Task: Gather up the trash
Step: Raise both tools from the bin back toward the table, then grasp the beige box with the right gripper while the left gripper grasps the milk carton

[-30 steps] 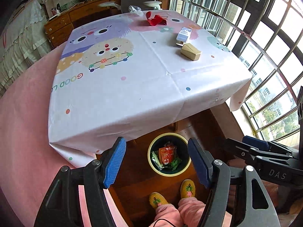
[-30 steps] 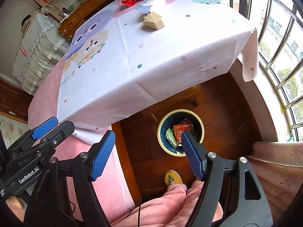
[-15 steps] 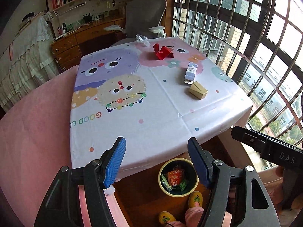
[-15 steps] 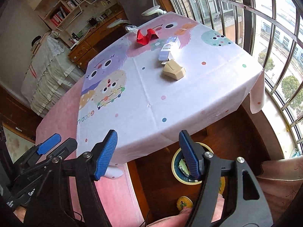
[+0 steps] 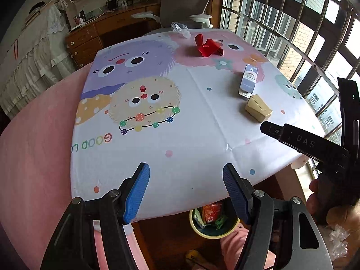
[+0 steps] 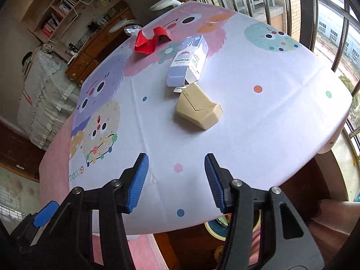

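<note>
Trash remains on the table: a tan crumpled box lies nearest the front edge, a blue-and-white carton lies on its side just behind it and appears to touch it, red crumpled paper sits farther back, and a clear plastic wrapper rests at the far edge. The right gripper hovers over the near cloth with fingers spread wide and nothing between them, aimed toward the tan box; the left gripper is likewise spread and empty. The bin stands on the floor under the front edge, partly hidden by the cloth, already holding wrappers. Risk, as judged: a grasp on the tan box could nudge the adjoining carton or crush the box so that it slips out; a low approach could snag the loose printed tablecloth and drag the items. The overhang screens part of the bin mouth, so a release made too early could land on the floor. The person's slippered foot is beside the bin. The two tools are close together on the right side and could collide.
</note>
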